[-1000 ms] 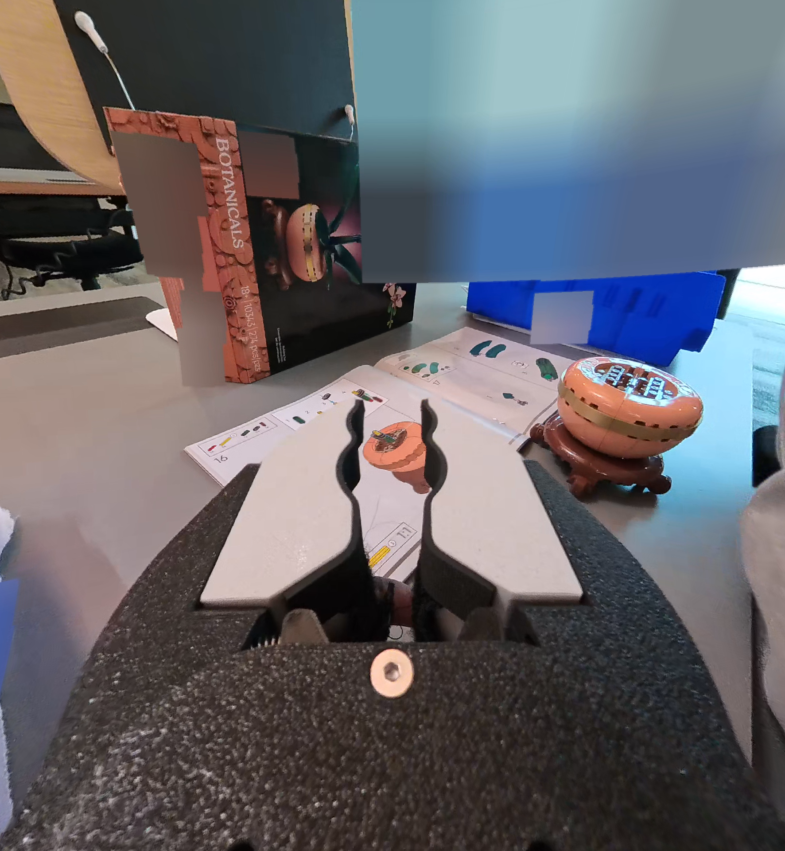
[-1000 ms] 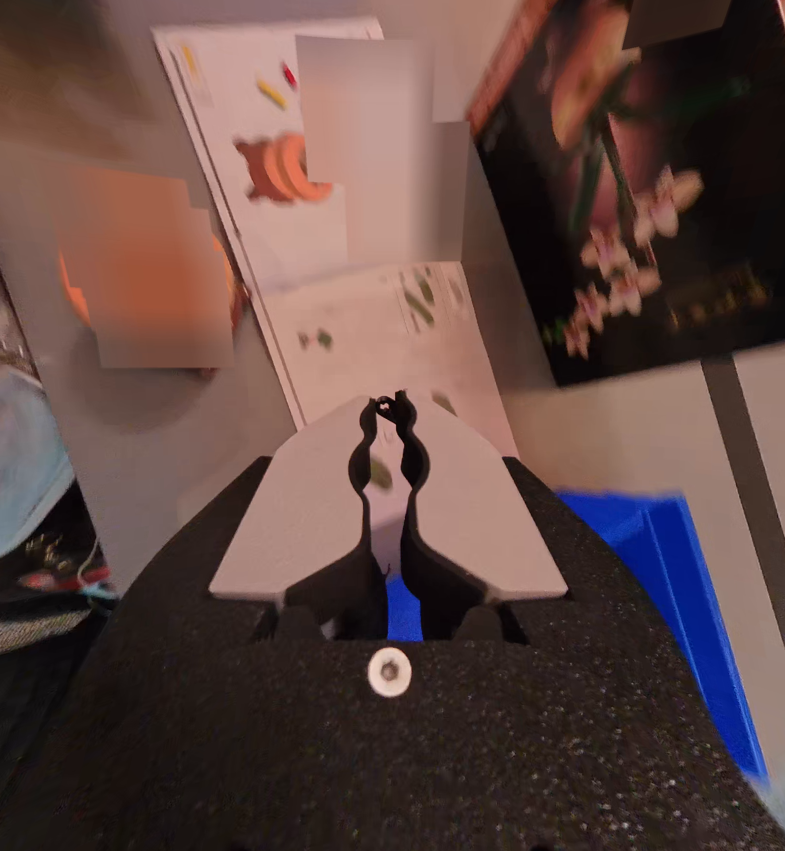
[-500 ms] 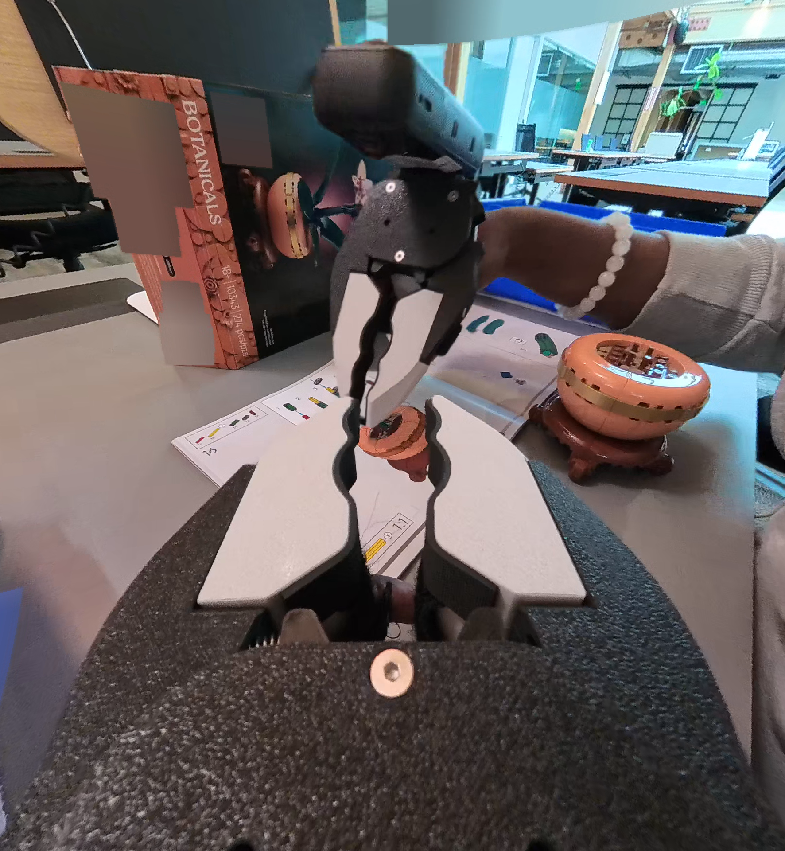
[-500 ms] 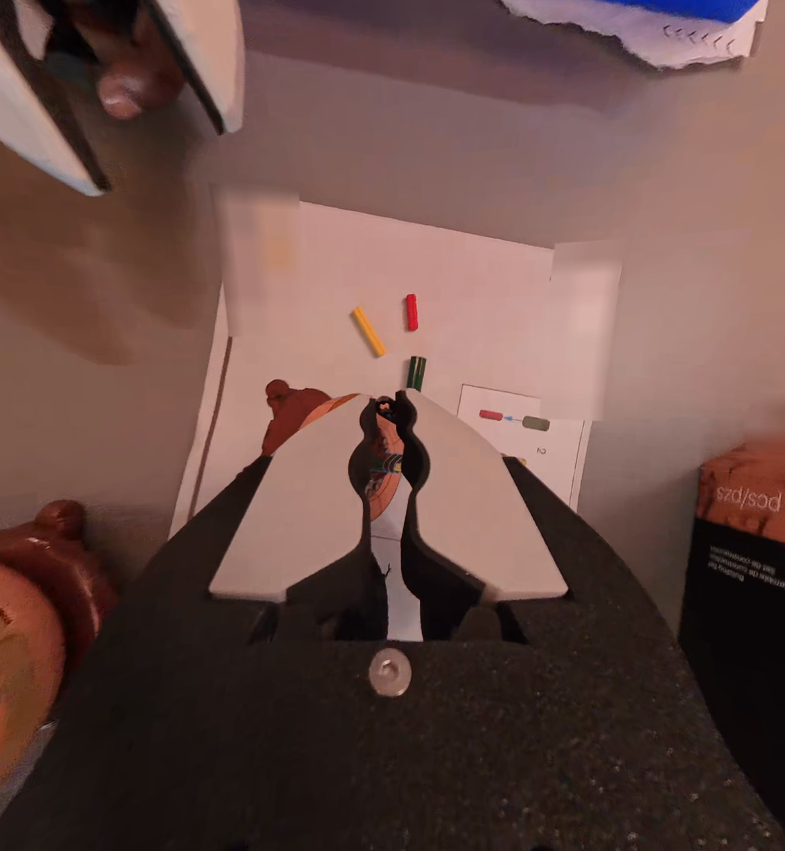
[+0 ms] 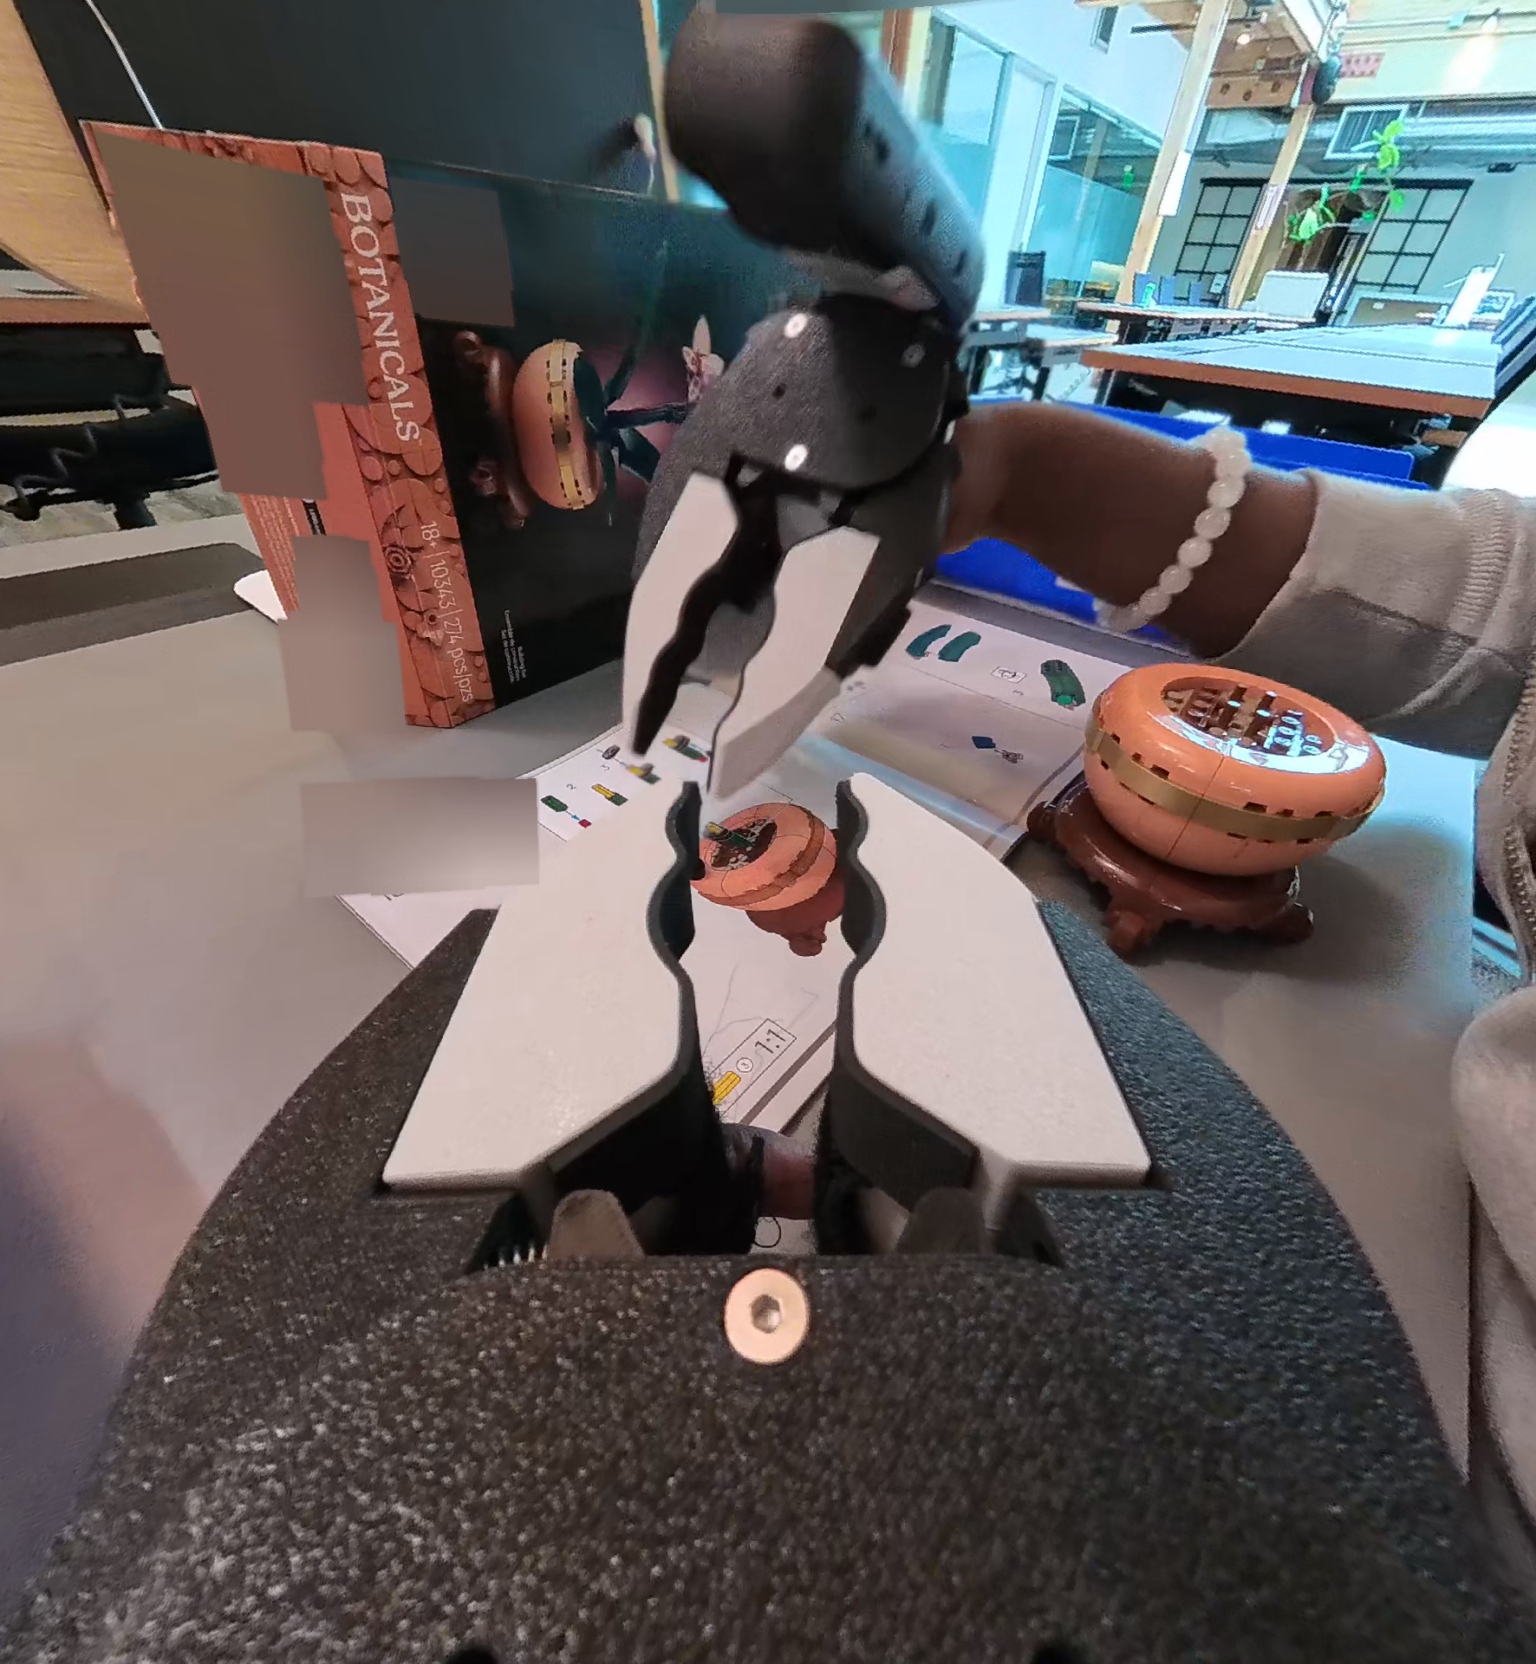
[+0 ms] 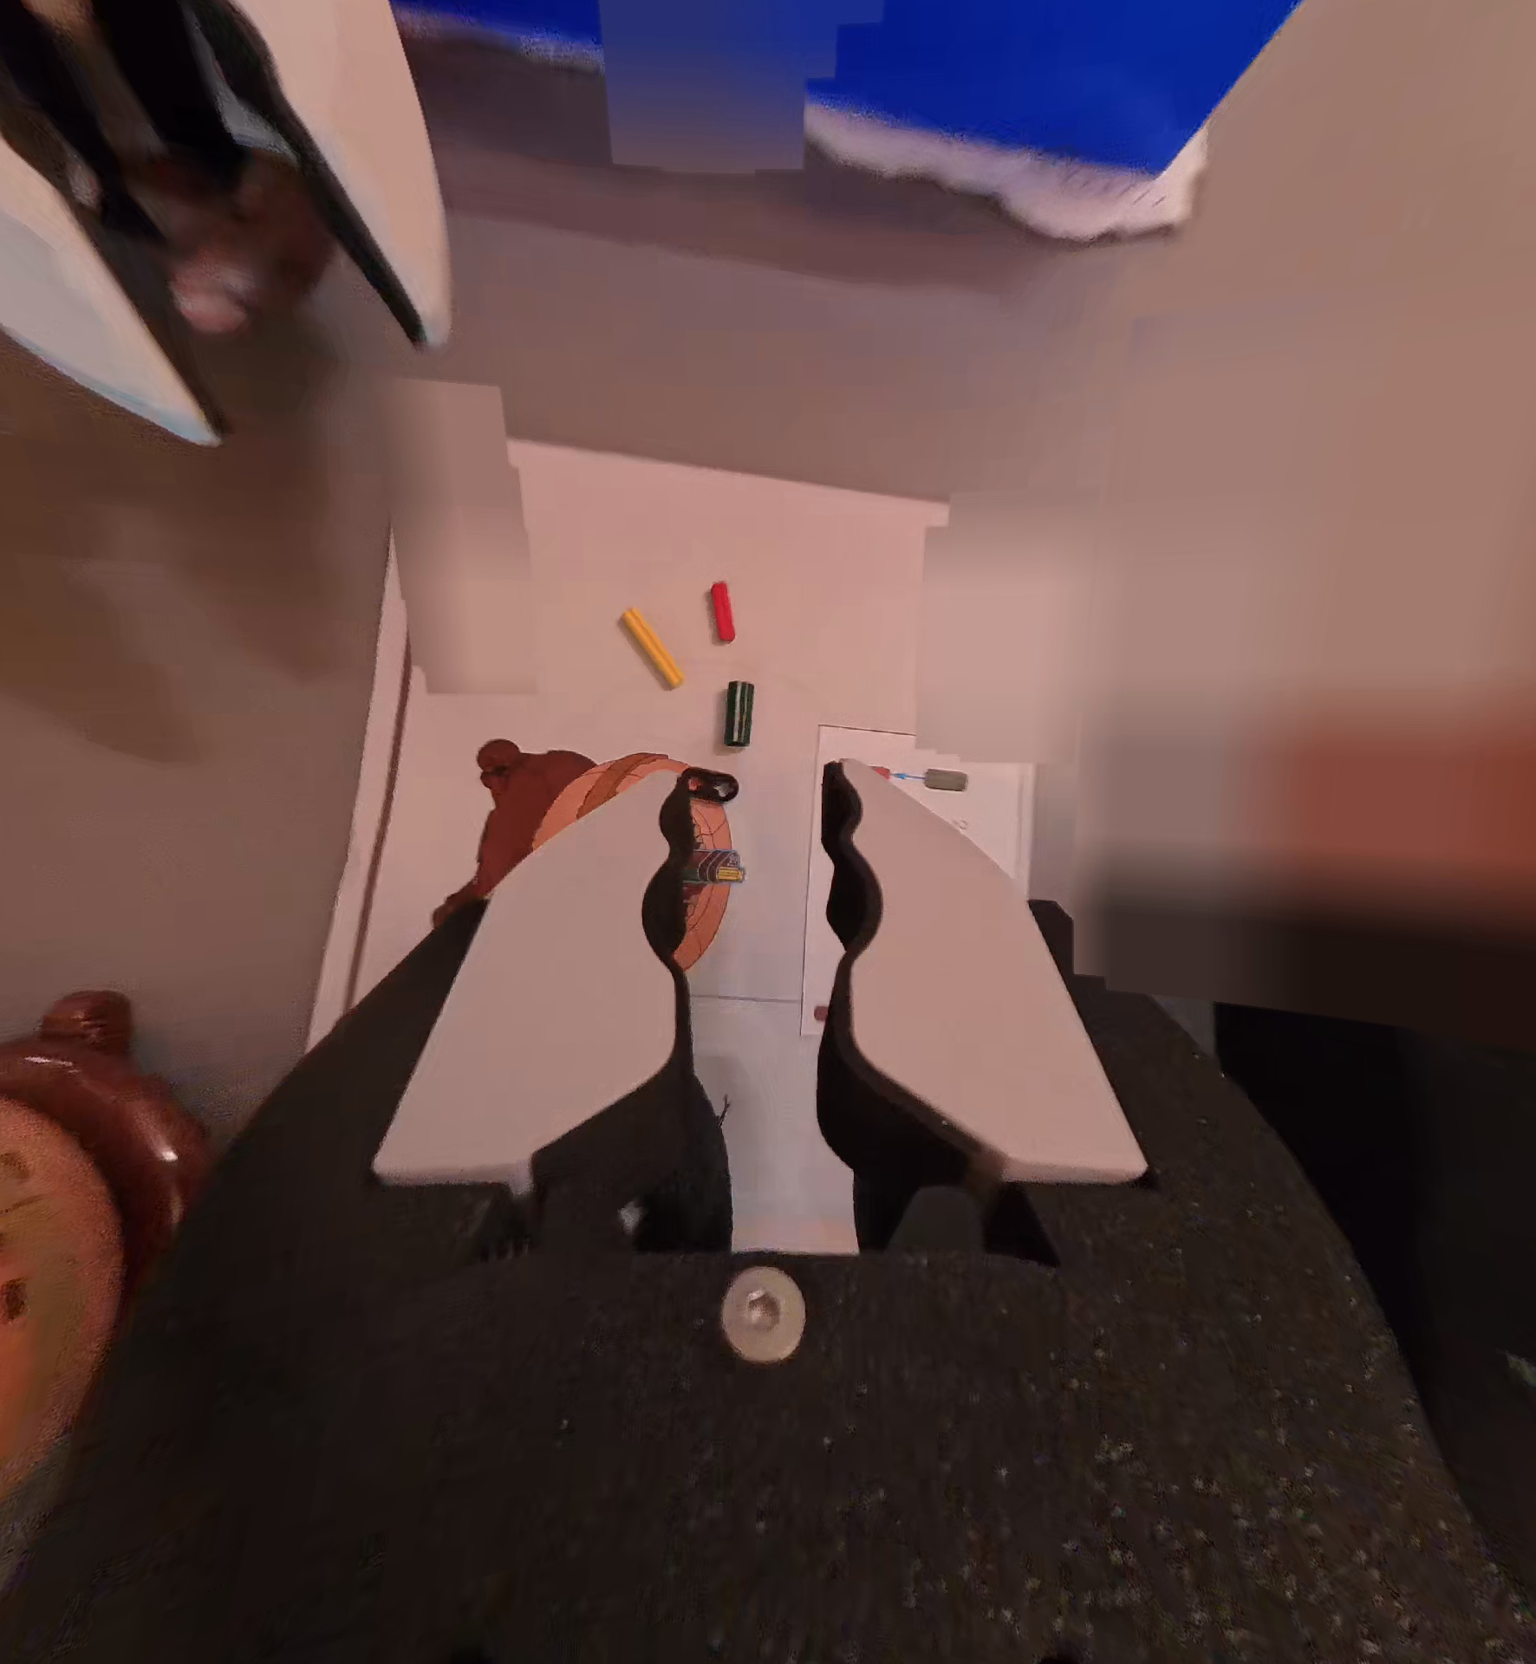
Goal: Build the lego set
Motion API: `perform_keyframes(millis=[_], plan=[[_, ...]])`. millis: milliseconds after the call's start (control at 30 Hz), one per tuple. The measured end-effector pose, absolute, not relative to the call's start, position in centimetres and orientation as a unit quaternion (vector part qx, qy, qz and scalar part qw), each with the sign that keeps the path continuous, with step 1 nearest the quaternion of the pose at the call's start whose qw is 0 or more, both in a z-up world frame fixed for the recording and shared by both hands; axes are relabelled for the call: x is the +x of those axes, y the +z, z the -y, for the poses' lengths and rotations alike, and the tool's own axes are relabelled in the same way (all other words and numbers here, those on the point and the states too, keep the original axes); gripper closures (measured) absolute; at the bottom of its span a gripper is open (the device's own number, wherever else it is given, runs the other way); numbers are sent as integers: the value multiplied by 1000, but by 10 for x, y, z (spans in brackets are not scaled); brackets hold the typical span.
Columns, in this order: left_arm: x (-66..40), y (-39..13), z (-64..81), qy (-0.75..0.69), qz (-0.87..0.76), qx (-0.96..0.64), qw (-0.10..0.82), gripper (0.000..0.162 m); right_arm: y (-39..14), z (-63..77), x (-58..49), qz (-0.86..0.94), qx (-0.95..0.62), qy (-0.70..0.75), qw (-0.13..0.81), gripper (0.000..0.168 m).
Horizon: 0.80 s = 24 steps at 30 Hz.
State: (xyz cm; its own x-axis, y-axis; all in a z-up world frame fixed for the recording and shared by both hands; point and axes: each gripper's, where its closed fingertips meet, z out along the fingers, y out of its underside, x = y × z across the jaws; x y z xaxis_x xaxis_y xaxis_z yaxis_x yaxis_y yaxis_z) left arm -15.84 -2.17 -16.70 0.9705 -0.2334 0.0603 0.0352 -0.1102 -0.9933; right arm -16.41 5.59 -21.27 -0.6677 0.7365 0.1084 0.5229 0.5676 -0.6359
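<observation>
Obs. The right claw [image 6: 764, 774] points down at the white instruction booklet [image 6: 746, 540], which lies open on the grey desk [image 5: 161, 810]. Its fingers stand apart and grip nothing. The small black lego piece [image 6: 710, 785] sits right at the tip of the finger on the view's left side, touching or almost touching it. I cannot tell whether it rests on the page or clings to the pad. Its long axis runs roughly across the view, crosswise to the fingers.

The left claw [image 5: 766, 792] is held higher and farther from that piece, so the right claw is clearly the nearer one. Deep between the left claw's fingers sits a brown rounded lego piece [image 6: 215, 261], blurred. The tips have a gap between them, but the piece looks clamped farther back.

The peach round lego pot on a brown stand [image 5: 1233, 774] stands on the desk just beside the booklet's edge, apart from both claws. The tall dark set box [image 5: 521, 405] stands upright behind it.

Change vs 0.5 s ago: the right claw's tips were then pinched together on the black piece, and now they have parted. The booklet, pot and box have not shifted. The left claw's grip is unchanged.

Judgement: re-gripping would mean shifting slightly toward that fingertip to centre the piece, then closing across its short side.
</observation>
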Motion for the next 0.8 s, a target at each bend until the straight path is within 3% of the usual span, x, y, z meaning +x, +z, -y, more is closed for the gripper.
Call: perform_keyframes(millis=[167, 300, 500, 800], plan=[[-158, -171, 20, -80, -69, -749, 654, 134, -133, -73, -129, 745, -417, 418, 312, 144], [-158, -175, 18, -76, -70, -757, 645, 134, -101, -95, -65, 663, -469, 442, 382, 145], [-155, -181, 15, -88, -75, -773, 623, 135, -70, -134, 58, 602, -531, 347, 485, 156], [-161, -183, 12, -68, -56, -781, 618, 137, -88, -198, 225, 534, -658, 184, 497, 168]])
